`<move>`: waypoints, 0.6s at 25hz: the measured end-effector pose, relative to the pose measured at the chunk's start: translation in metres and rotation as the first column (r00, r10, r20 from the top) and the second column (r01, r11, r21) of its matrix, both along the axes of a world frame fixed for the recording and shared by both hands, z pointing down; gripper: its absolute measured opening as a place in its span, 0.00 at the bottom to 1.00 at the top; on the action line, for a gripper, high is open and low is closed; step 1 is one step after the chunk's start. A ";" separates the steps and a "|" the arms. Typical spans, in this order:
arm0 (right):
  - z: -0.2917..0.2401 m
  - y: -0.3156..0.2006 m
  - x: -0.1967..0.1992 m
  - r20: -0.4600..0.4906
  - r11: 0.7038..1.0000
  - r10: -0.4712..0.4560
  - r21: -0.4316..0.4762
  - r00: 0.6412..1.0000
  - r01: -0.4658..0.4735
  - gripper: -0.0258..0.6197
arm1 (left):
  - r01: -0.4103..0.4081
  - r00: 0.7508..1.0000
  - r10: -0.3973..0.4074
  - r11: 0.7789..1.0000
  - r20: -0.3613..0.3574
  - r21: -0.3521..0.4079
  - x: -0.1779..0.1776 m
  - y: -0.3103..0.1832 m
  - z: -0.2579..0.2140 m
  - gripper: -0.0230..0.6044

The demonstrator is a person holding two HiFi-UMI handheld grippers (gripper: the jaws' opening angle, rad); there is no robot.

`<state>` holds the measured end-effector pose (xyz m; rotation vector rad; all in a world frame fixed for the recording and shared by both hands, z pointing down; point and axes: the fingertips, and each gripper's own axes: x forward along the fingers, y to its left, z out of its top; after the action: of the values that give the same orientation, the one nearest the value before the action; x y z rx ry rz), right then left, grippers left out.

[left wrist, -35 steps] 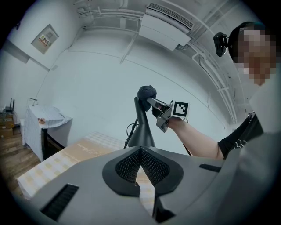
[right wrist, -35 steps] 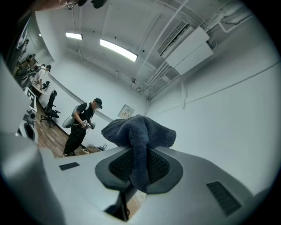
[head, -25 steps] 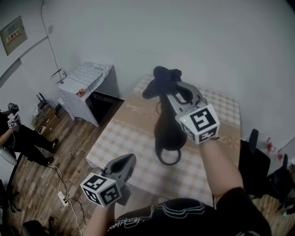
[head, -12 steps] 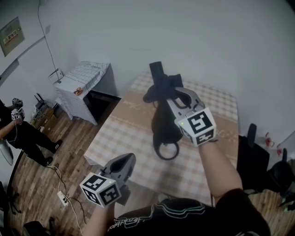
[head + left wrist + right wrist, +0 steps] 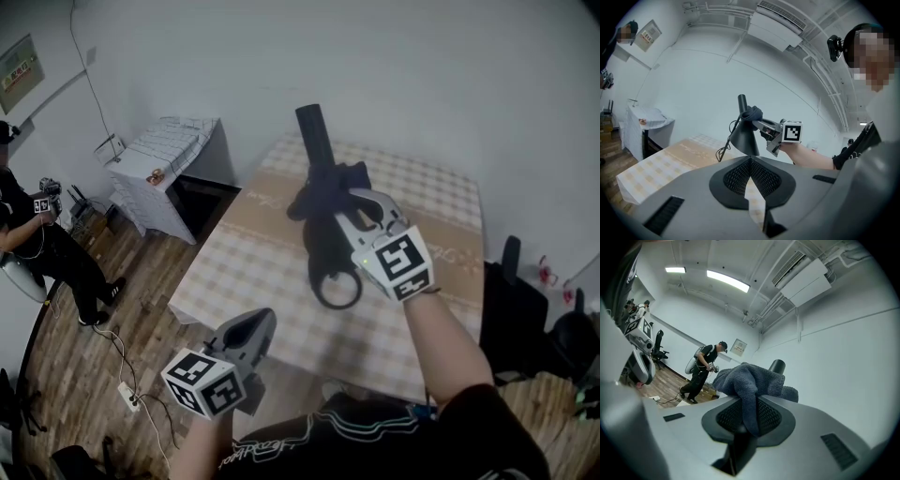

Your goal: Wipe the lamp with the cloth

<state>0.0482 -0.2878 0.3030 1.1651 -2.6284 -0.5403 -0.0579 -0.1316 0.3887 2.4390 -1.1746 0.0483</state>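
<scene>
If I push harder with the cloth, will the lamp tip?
Likely tippy: the cloth bears high on the lamp, at its narrow neck, well above the table. Probably light too; the left gripper hangs clear, steadying nothing.

Black lamp (image 5: 325, 246), grey-blue cloth (image 5: 339, 178), beige checked tablecloth (image 5: 253, 277).

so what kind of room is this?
Looks like an office or lab room set up for recording, not a home: a table with a checked cover on a wood floor, office chairs at the side, a wall air conditioner, a second person nearby.
</scene>
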 end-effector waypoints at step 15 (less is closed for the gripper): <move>0.055 0.038 0.015 -0.007 0.995 0.018 -0.094 1.000 -0.018 0.13 | -0.013 1.000 0.013 1.000 0.009 -0.014 0.002 0.032 0.007 0.04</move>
<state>0.0631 -0.2496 0.3580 1.1558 -2.6047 -0.4117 -0.0556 -0.0995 0.3957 2.4365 -1.1585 0.0711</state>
